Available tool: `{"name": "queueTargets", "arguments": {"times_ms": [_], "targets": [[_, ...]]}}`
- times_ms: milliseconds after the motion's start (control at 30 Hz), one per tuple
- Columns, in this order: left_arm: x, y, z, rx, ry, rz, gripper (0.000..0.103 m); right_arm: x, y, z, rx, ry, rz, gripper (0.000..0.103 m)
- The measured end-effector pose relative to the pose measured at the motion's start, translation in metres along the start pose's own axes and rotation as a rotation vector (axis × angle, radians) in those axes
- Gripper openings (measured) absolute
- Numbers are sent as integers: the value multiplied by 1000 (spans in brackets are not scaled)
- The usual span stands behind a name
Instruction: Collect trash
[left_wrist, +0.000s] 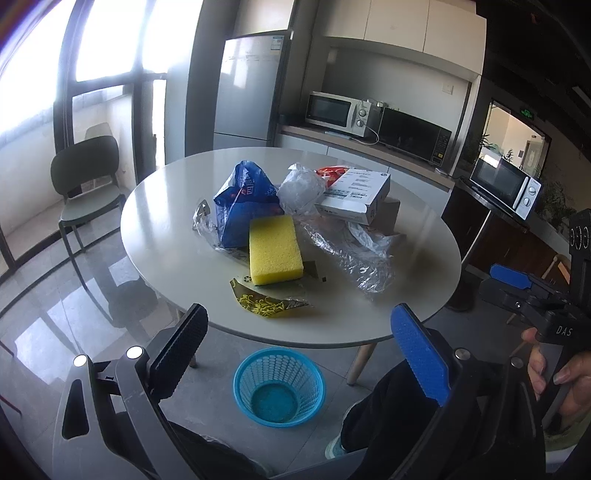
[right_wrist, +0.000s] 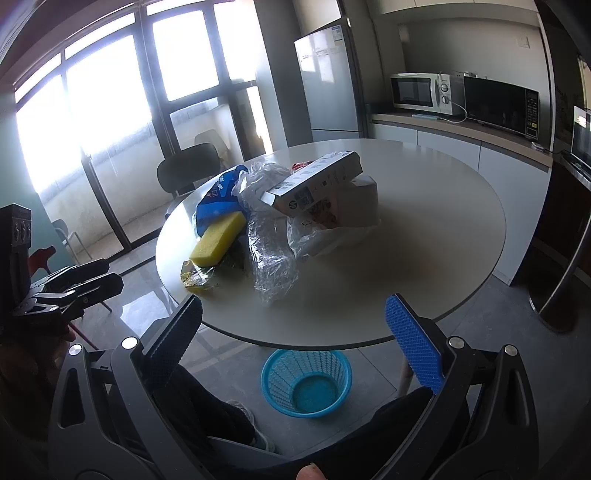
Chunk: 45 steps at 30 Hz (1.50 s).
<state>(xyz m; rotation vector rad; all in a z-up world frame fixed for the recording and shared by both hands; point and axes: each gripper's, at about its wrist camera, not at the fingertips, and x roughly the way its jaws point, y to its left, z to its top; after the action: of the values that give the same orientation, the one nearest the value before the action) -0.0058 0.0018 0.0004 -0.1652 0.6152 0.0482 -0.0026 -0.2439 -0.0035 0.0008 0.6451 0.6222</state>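
Observation:
A heap of trash lies on the round white table (left_wrist: 406, 229) (right_wrist: 443, 221): a yellow sponge (left_wrist: 274, 249) (right_wrist: 218, 239), a blue plastic bag (left_wrist: 243, 199) (right_wrist: 216, 197), clear crumpled plastic (left_wrist: 347, 254) (right_wrist: 269, 254), a white printed box (left_wrist: 356, 195) (right_wrist: 314, 182), a yellow patterned wrapper (left_wrist: 267, 304) (right_wrist: 194, 278). A blue mesh bin (left_wrist: 279, 386) (right_wrist: 306, 382) stands on the floor under the table's near edge. My left gripper (left_wrist: 299, 350) is open and empty, short of the table. My right gripper (right_wrist: 295, 339) is open and empty too, above the bin.
A dark chair (left_wrist: 86, 184) (right_wrist: 188, 170) stands at the table's far left by the windows. A fridge (left_wrist: 251, 88) and a counter with microwaves (left_wrist: 338, 112) are behind. The person's legs (left_wrist: 388, 417) are beside the bin.

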Motion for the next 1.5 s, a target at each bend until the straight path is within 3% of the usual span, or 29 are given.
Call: {"name": "queueTargets", "arguments": {"times_ms": [133, 1000, 1500], "targets": [[2, -6, -3, 26, -30, 22, 97, -1, 1, 1, 6, -2, 9, 95], [8, 12, -4, -36, -14, 28, 97, 6, 11, 14, -3, 9, 9, 94], [23, 16, -1, -26, -6, 61, 97, 21, 0, 26, 85, 15, 66, 94]]}}
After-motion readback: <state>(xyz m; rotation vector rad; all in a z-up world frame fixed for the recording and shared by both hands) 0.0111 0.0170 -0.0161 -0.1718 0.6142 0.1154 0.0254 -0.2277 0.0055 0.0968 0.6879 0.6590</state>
